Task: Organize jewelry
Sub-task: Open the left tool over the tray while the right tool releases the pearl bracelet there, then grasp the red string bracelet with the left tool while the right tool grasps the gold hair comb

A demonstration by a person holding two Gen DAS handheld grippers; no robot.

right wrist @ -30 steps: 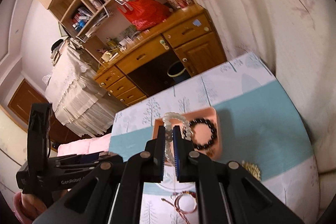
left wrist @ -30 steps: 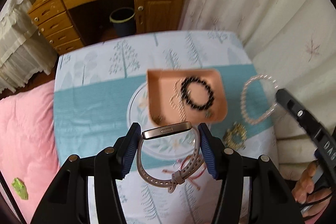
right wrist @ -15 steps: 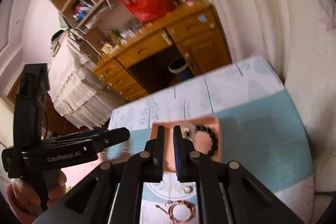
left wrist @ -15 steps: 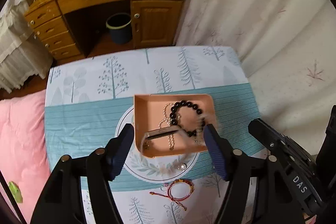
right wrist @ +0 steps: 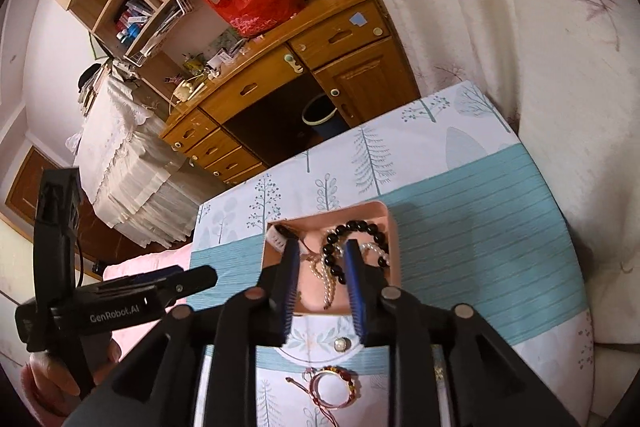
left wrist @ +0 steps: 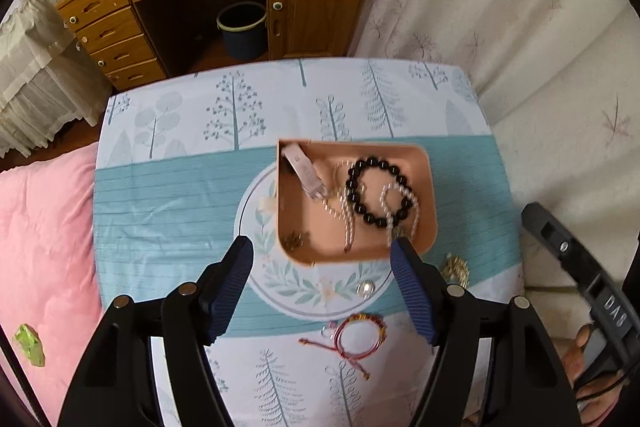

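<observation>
With both grippers' fingers opening and empty above the pink tray (left wrist: pixel 424 163), I'd next pinch the light, floppy red cord bracelet (left wrist: pixel 358 341) on the table (left wrist: pixel 168 195) by its rim.

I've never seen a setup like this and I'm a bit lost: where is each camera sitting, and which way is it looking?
Left wrist: sits on the left gripper, looking steeply down at the pink tray; its opening, empty fingers show, plus the other gripper and a hand at right.
Right wrist: sits on the right gripper, angled down over the tray toward the wooden desk; its opening fingers show, nothing between them.
Shared: tray, black bead bracelet, red cord bracelet, desk.
</observation>
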